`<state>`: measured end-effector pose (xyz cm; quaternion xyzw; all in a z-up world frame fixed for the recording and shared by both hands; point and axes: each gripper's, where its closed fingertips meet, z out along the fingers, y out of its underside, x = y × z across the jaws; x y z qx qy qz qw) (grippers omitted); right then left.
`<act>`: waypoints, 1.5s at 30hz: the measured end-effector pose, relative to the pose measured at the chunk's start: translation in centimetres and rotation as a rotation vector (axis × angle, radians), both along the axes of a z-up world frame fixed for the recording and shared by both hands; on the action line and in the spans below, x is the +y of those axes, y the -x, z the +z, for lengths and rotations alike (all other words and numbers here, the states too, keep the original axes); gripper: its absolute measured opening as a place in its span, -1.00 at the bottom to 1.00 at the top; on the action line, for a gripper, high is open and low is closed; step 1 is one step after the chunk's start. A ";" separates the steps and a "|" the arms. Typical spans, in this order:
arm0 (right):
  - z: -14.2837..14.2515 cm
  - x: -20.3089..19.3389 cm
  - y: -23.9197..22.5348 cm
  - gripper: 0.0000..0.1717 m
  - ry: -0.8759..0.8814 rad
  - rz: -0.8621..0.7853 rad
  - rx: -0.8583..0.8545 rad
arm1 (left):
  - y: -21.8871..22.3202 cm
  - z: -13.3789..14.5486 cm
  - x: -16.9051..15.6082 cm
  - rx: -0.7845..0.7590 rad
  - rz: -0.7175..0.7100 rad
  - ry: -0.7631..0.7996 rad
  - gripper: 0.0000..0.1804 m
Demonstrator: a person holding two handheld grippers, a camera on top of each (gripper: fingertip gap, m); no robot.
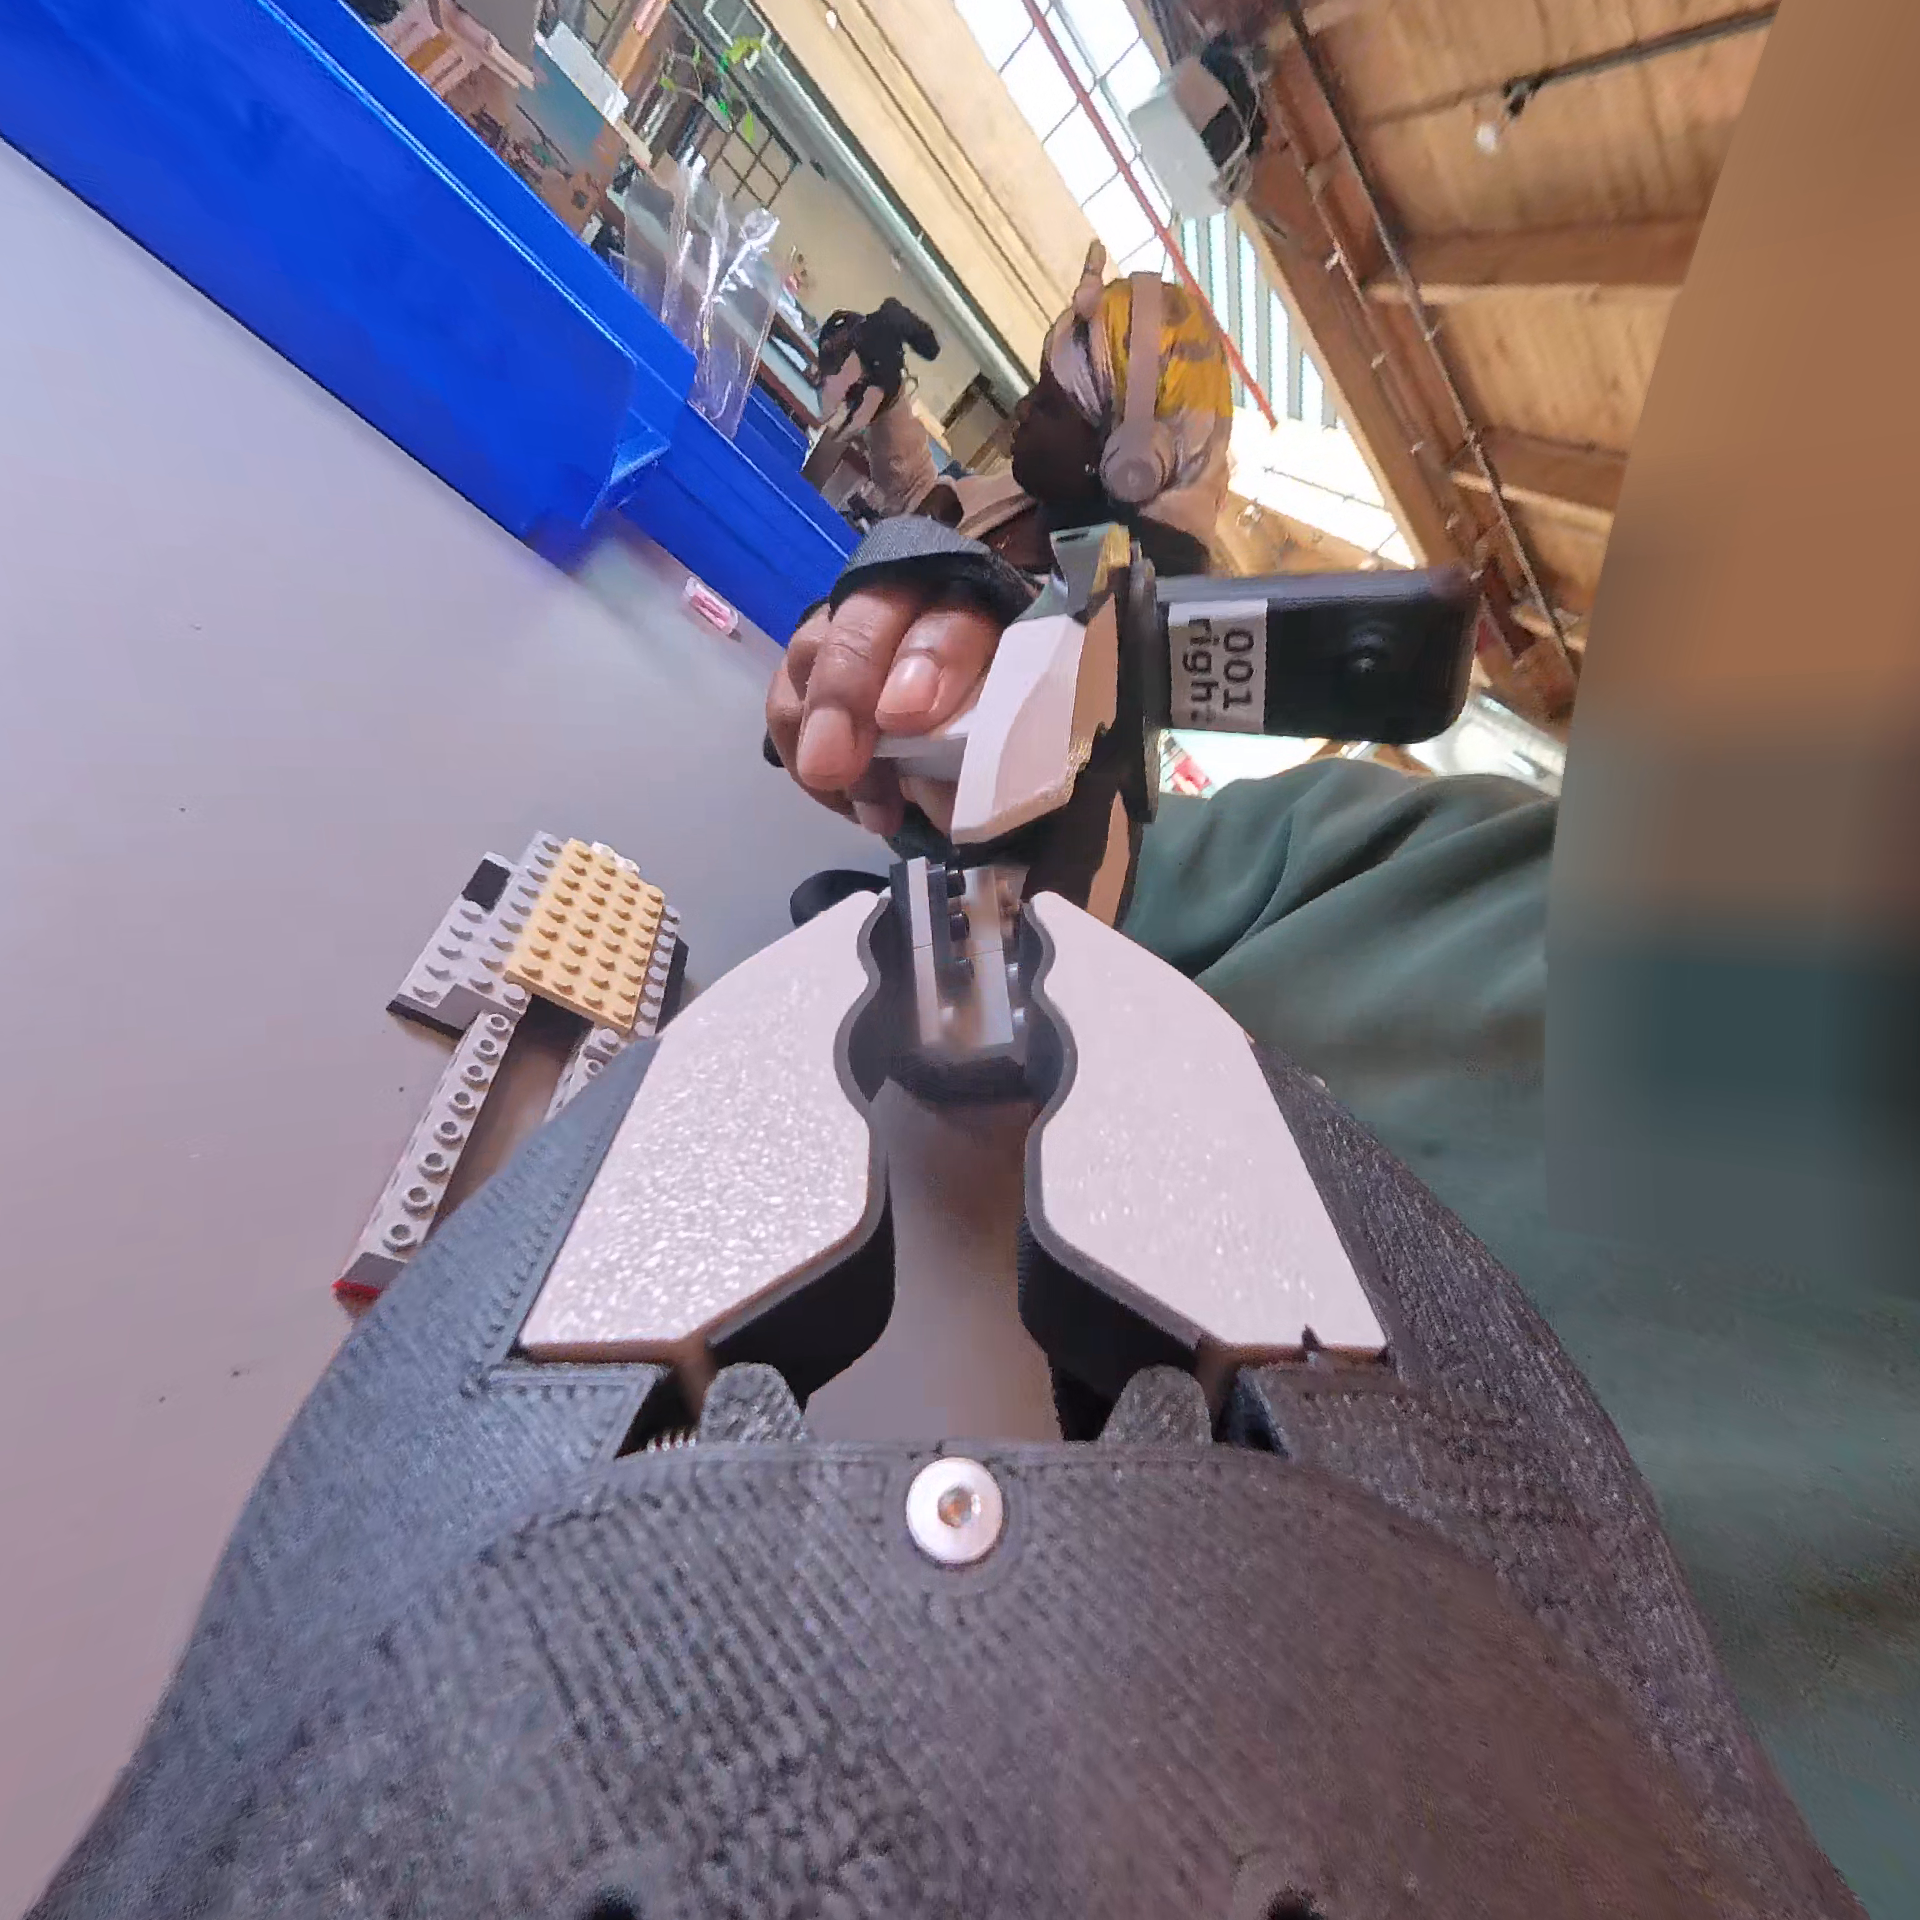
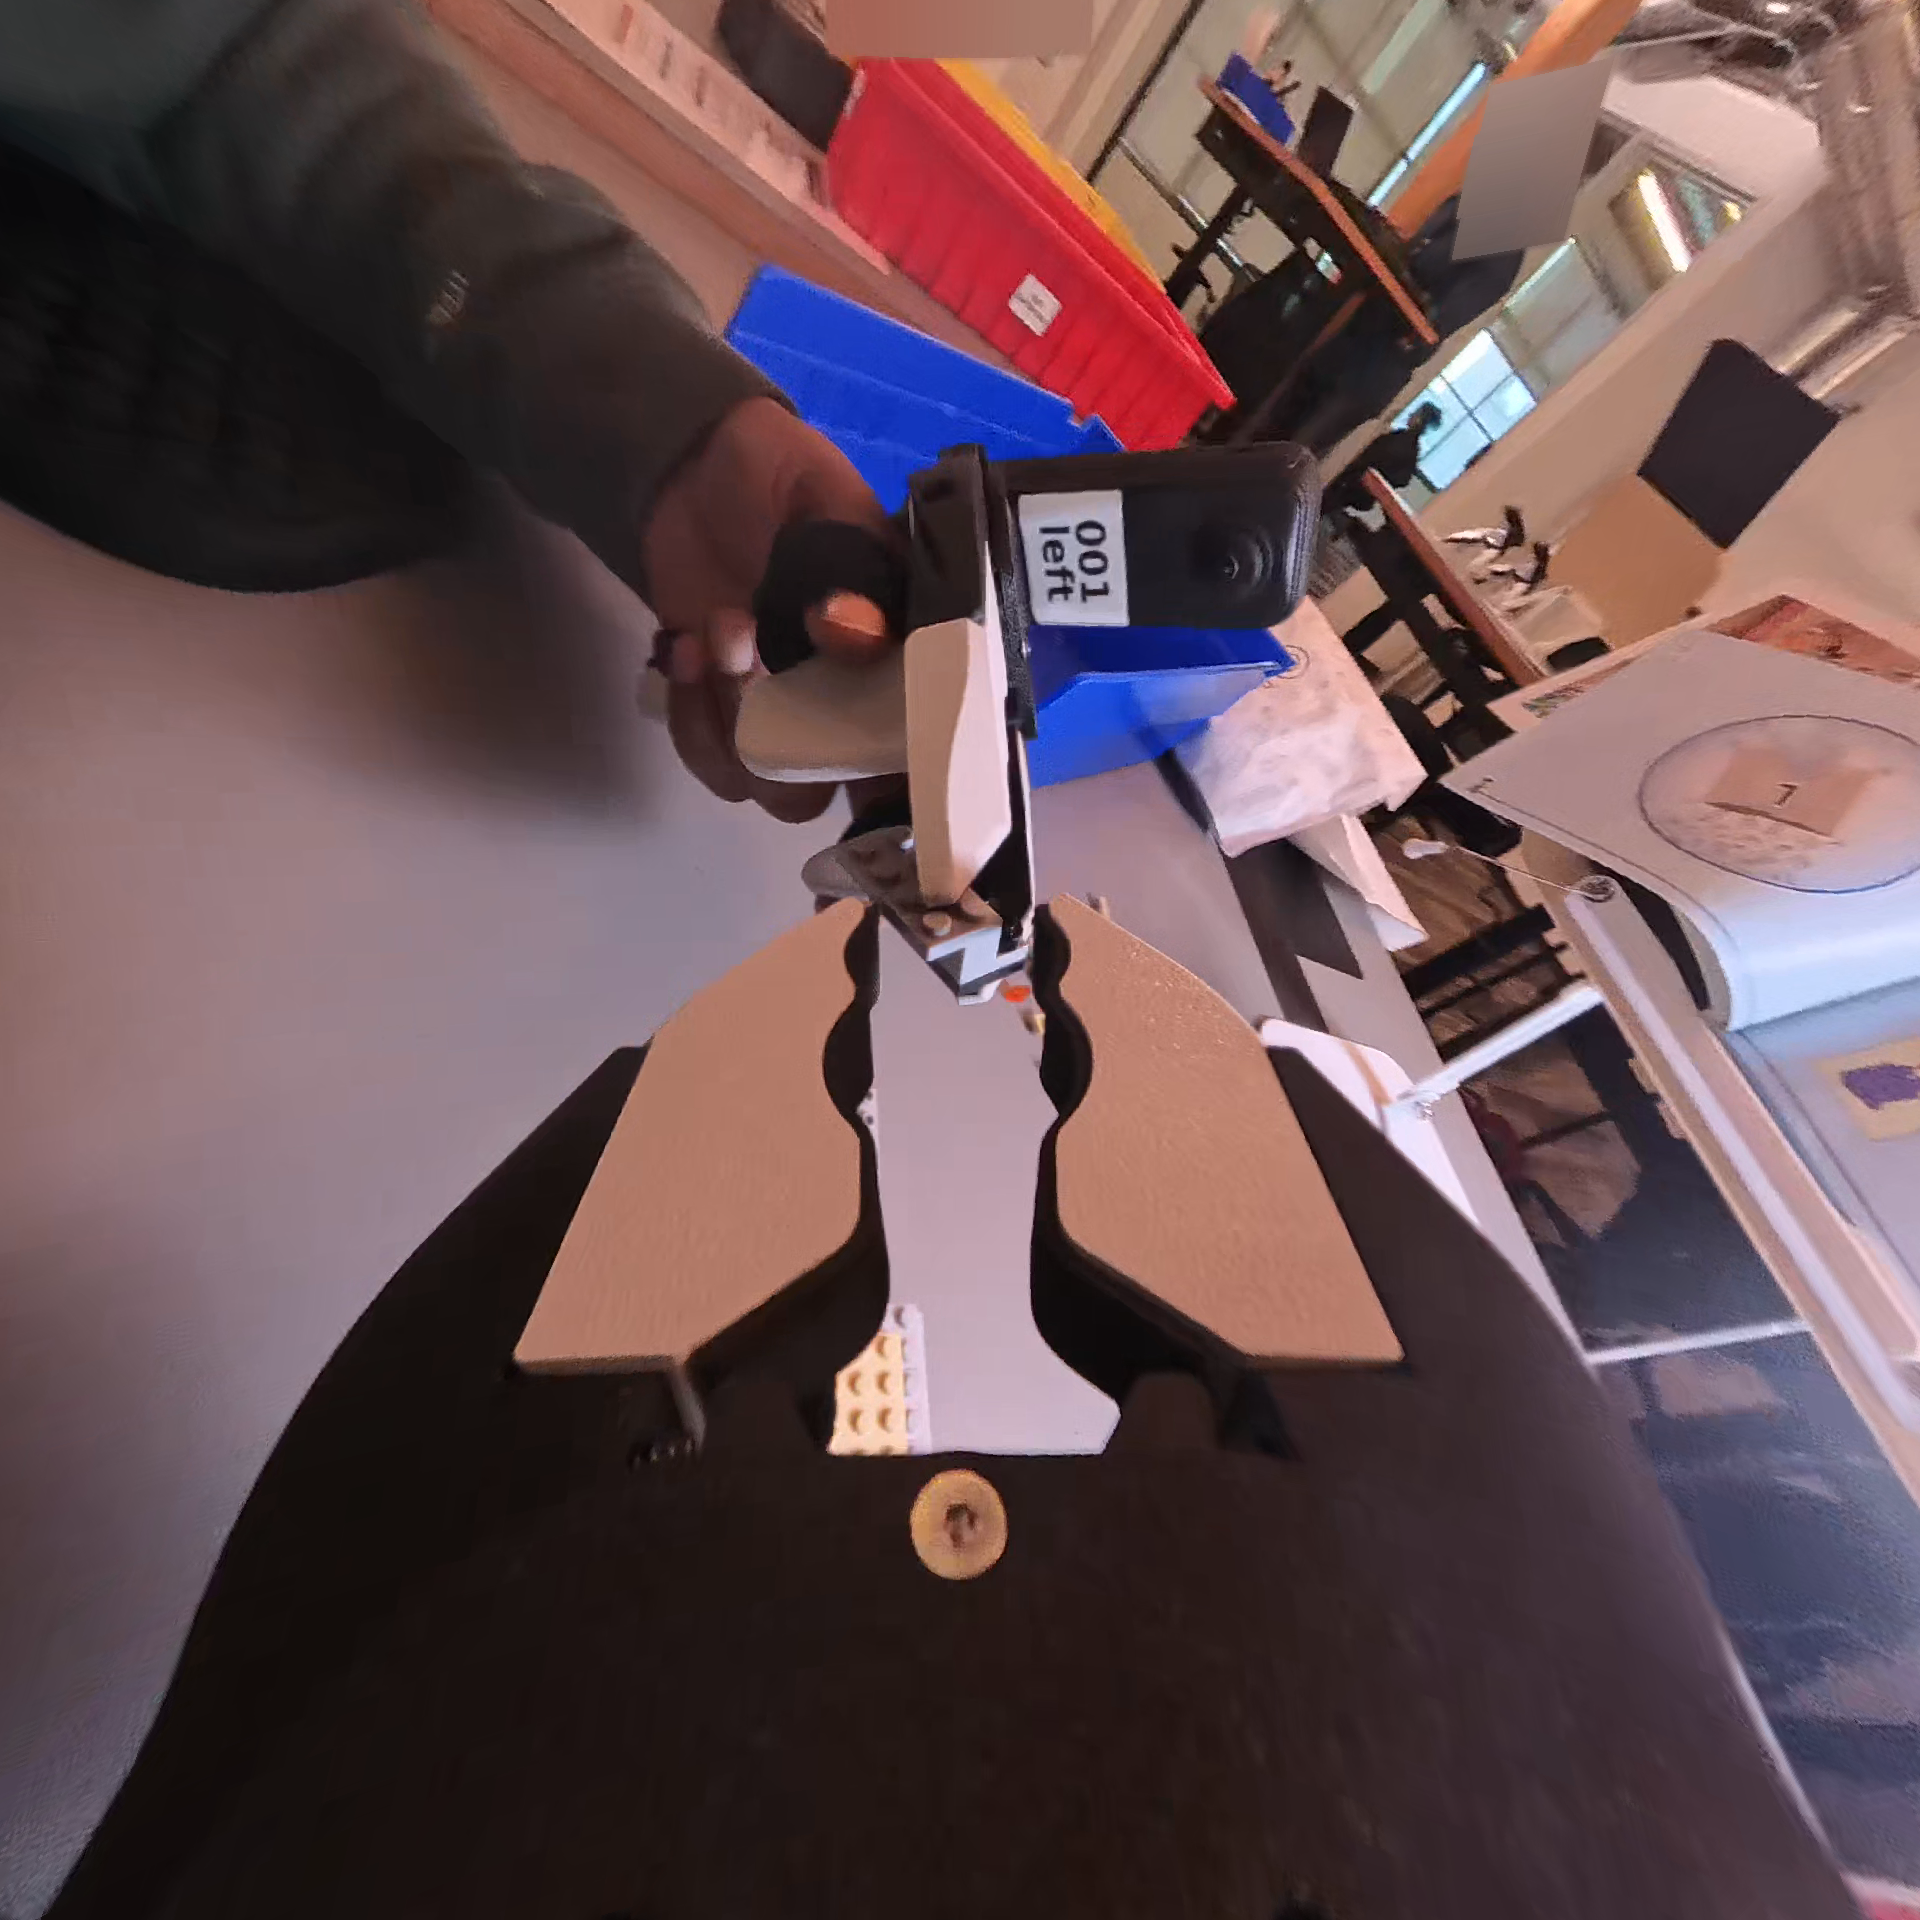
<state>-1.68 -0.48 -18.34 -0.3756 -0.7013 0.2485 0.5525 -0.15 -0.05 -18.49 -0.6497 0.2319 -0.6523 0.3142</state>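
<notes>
1. The left tongs [image 1: 951, 971] are clamped on a small grey brick assembly [image 1: 951, 997]; both pads press its sides, and it sticks out past the tips, lifted clear of the bench [image 1: 208, 727].
2. In the right wrist view the same brick assembly [image 2: 961, 940] shows a black-and-white patterned edge and studs on top. It reaches into the mouth of the right tongs [image 2: 956, 940], whose pads stand apart, one on each side; whether either pad touches it is hard to make out (the far pad's edge merges with the other tool's dark finger).
3. A bare hand [image 1: 862, 707] holds the right tool's white handle just above the bricks; the right tool's own fingers are hidden behind them in the left view.
4. On the bench, left of the left tongs, lies a flat build of grey and tan plates [image 1: 561, 956], partly cut off by the tool body.
5. Farther off sit a blue bin [image 1: 416, 260] and a red bin [image 2: 997, 249]; a dark green sleeve [image 1: 1403, 935] fills the right side.
</notes>
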 end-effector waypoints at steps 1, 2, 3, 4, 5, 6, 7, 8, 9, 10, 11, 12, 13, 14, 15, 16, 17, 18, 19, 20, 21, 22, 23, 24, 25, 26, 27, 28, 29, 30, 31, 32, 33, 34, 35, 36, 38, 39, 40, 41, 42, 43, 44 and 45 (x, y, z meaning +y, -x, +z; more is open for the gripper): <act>-0.3 0.0 0.1 -0.67 -0.033 -0.006 -0.008 | -0.1 0.0 0.0 -0.013 0.001 0.024 -0.75; -0.5 -0.1 0.2 -0.66 -0.071 -0.006 -0.010 | -0.3 -0.1 0.0 -0.014 -0.002 0.043 -0.75; -0.6 -0.2 0.3 -0.66 -0.110 -0.004 -0.011 | -0.5 -0.2 0.0 -0.011 -0.003 0.058 -0.75; -0.7 -0.2 0.3 -0.67 -0.154 -0.006 -0.014 | -0.6 -0.4 -0.1 -0.009 -0.008 0.072 -0.75; -0.8 -0.1 0.2 -0.71 -0.199 -0.012 -0.020 | -0.7 -0.5 -0.1 -0.007 -0.004 0.085 -0.75; -1.0 0.1 0.1 -0.74 -0.230 -0.018 -0.031 | -0.6 -0.6 0.1 -0.005 0.003 0.093 -0.75; -1.1 0.3 0.0 -0.76 -0.243 -0.025 -0.036 | -0.5 -0.6 0.2 -0.004 0.012 0.090 -0.74; -1.1 0.6 -0.1 -0.78 -0.239 -0.032 -0.031 | -0.3 -0.5 0.4 -0.005 0.024 0.082 -0.73; -1.0 0.9 -0.2 -0.78 -0.219 -0.042 -0.023 | 0.0 -0.3 0.7 -0.012 0.038 0.073 -0.69; -1.0 1.3 -0.3 -0.79 -0.184 -0.052 -0.019 | 0.4 -0.1 0.9 -0.006 0.054 0.051 -0.65; -0.9 1.6 -0.4 -0.79 -0.144 -0.058 -0.011 | 0.7 0.0 1.1 0.019 0.074 0.005 -0.62; -0.8 1.8 -0.5 -0.79 -0.103 -0.059 -0.002 | 0.9 0.1 1.1 0.055 0.098 -0.072 -0.58; -0.8 1.8 -0.6 -0.80 -0.058 -0.054 0.005 | 1.0 0.3 1.0 0.104 0.115 -0.168 -0.56; -0.6 1.8 -0.6 -0.80 -0.004 -0.045 0.016 | 0.9 0.4 0.8 0.163 0.124 -0.269 -0.53; -0.5 1.6 -0.6 -0.80 0.064 -0.027 0.028 | 0.7 0.3 0.6 0.227 0.129 -0.365 -0.51; -0.3 1.3 -0.6 -0.80 0.148 -0.005 0.036 | 0.5 0.1 0.4 0.291 0.133 -0.454 -0.50; -0.2 1.1 -0.5 -0.80 0.244 0.019 0.037 | 0.3 0.0 0.3 0.343 0.143 -0.532 -0.53; -0.2 0.9 -0.5 -0.80 0.339 0.043 0.032 | 0.0 -0.2 0.2 0.384 0.150 -0.598 -0.61; -0.1 0.7 -0.6 -0.80 0.428 0.068 0.034 | -0.2 -0.3 0.1 0.420 0.153 -0.650 -0.70; 0.2 0.6 -0.6 -0.80 0.511 0.096 0.045 | -0.2 -0.5 0.2 0.455 0.167 -0.692 -0.78; 0.3 0.5 -0.7 -0.81 0.582 0.118 0.042 | -0.2 -0.5 0.2 0.476 0.172 -0.720 -0.78; 0.2 0.5 -0.8 -0.81 0.628 0.130 0.031 | -0.2 -0.6 0.3 0.495 0.175 -0.723 -0.79; 0.1 0.5 -0.8 -0.81 0.653 0.140 0.028 | -0.2 -0.7 0.3 0.504 0.173 -0.718 -0.79; 0.0 0.5 -0.8 -0.81 0.665 0.148 0.024 | -0.2 -0.8 0.2 0.506 0.163 -0.705 -0.79; -0.2 0.4 -0.8 -0.82 0.662 0.151 0.017 | -0.1 -1.0 0.1 0.502 0.150 -0.682 -0.79; -0.3 0.4 -0.8 -0.82 0.648 0.152 0.010 | -0.1 -1.1 0.0 0.491 0.137 -0.657 -0.79; -0.4 0.2 -0.8 -0.82 0.632 0.154 0.000 | -0.1 -1.2 -0.1 0.479 0.118 -0.633 -0.79; -0.5 0.0 -0.8 -0.83 0.619 0.159 -0.014 | -0.2 -1.4 -0.4 0.472 0.097 -0.623 -0.79; -0.6 -0.2 -0.9 -0.83 0.622 0.165 -0.036 | -0.2 -1.6 -0.6 0.481 0.080 -0.638 -0.80; -0.9 -0.4 -1.0 -0.84 0.644 0.173 -0.069 | -0.3 -1.9 -0.8 0.510 0.059 -0.670 -0.80; -1.2 -0.7 -1.1 -0.83 0.677 0.187 -0.103 | -0.4 -2.3 -1.1 0.551 0.046 -0.730 -0.80; -1.5 -0.9 -1.2 -0.83 0.708 0.201 -0.134 | -0.4 -2.7 -1.2 0.605 0.039 -0.811 -0.80; -2.0 -1.0 -1.3 -0.83 0.729 0.211 -0.163 | -0.4 -3.1 -1.1 0.667 0.039 -0.888 -0.80; -2.3 -1.1 -1.4 -0.82 0.751 0.225 -0.185 | -0.5 -3.4 -1.2 0.712 0.035 -0.949 -0.80; -2.4 -1.3 -1.6 -0.82 0.782 0.246 -0.198 | -0.6 -3.5 -1.3 0.727 0.036 -0.995 -0.80; -2.5 -1.3 -1.7 -0.82 0.817 0.263 -0.204 | -0.7 -3.5 -1.3 0.736 0.045 -1.036 -0.82; -2.6 -1.4 -1.8 -0.81 0.860 0.286 -0.214 | -0.8 -3.7 -1.3 0.762 0.041 -1.110 -0.80; -2.6 -1.4 -1.9 -0.81 0.880 0.296 -0.216 | -0.8 -3.7 -1.4 0.772 0.044 -1.137 -0.80; -2.5 -1.5 -1.9 -0.81 0.905 0.310 -0.216 | -0.9 -3.6 -1.5 0.766 0.040 -1.148 -0.80; -2.2 -1.6 -2.1 -0.81 0.939 0.326 -0.211 | -0.9 -3.7 -1.7 0.766 0.033 -1.171 -0.81; -1.9 -1.4 -2.2 -0.84 0.983 0.337 -0.198 | -0.9 -3.6 -1.6 0.780 0.045 -1.216 -0.81; -1.6 -1.2 -2.2 -0.84 1.015 0.344 -0.189 | -0.9 -3.5 -1.6 0.783 0.056 -1.240 -0.81; -1.7 -1.2 -2.2 -0.84 1.014 0.344 -0.187 | -0.9 -3.6 -1.6 0.788 0.046 -1.229 -0.81; -1.7 -1.1 -2.1 -0.84 0.995 0.333 -0.175 | -0.8 -3.5 -1.4 0.779 0.056 -1.223 -0.81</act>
